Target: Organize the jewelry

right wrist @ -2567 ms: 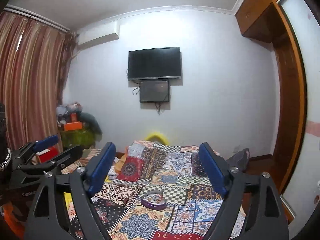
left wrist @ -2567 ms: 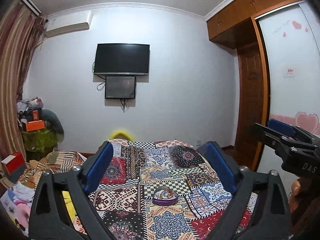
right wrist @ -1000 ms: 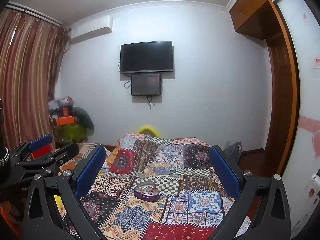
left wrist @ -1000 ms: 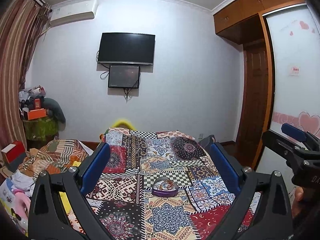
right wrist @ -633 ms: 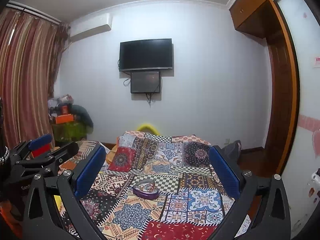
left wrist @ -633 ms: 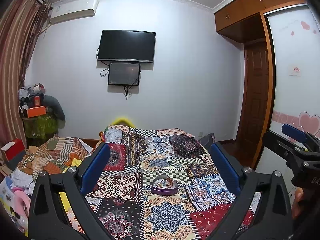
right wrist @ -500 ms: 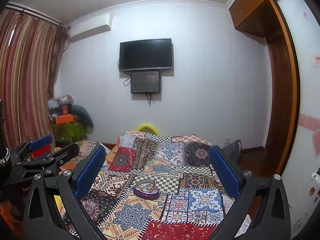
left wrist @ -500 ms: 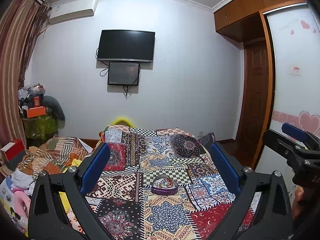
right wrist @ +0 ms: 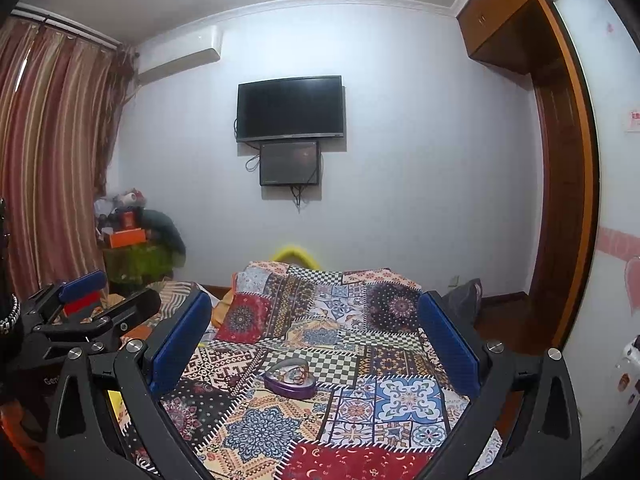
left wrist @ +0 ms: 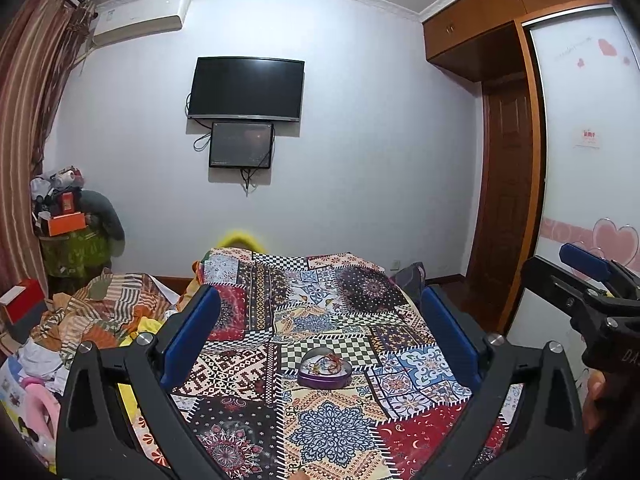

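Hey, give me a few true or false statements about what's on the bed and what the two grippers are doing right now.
1. The purple box sits on the patchwork quilt. True.
2. The left gripper is shut on the box. False: it is open and holds nothing.
3. Jewelry shows inside the box. True.
4. The right gripper is open. True.
5. The television is switched on. False: its screen is dark.

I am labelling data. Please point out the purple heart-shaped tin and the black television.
purple heart-shaped tin (left wrist: 324,379), left wrist view, front wall.
black television (left wrist: 246,89), left wrist view, screen centre.
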`<state>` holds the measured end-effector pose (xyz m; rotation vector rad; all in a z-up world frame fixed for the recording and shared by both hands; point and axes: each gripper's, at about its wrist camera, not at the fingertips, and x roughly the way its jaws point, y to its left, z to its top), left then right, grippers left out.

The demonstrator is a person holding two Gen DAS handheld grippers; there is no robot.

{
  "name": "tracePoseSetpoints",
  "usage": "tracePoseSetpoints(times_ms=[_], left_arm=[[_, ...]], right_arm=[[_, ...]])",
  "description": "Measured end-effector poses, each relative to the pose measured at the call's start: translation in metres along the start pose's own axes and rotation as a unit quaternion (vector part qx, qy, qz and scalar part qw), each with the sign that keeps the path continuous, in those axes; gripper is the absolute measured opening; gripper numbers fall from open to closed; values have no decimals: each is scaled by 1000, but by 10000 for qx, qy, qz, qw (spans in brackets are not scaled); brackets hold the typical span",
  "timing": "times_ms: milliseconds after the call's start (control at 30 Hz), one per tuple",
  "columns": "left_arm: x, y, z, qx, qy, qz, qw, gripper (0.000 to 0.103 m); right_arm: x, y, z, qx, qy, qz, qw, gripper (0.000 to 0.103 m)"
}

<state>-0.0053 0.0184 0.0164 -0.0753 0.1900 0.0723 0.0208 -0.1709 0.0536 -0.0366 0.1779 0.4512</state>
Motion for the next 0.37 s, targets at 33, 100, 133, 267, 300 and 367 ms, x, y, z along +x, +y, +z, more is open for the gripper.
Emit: tracePoseSetpoints(times_ms=[33, 100, 133, 267, 300, 367], left_arm=[[0, 0, 0, -1, 0, -4, 10000, 101], [0, 0, 0, 0, -7, -2, 10000, 101], [1, 0, 0, -1, -8, 0, 10000, 101], [2, -1, -1, -12, 7, -7, 10000, 101], [3, -1, -1, -14, 8, -8, 10000, 101], [5, -1, -1, -16, 19, -12, 10000, 101]], right_arm=[[0, 0, 0, 4, 2, 6, 10000, 102], [1, 0, 0, 0, 6, 2, 10000, 102], [0, 0, 0, -2, 8, -1, 10000, 102], [2, 0, -1, 9, 34, -2, 10000, 102], [3, -1, -1, 13, 46, -2, 10000, 102], [5, -2, -2, 18, 66, -5, 10000, 102]])
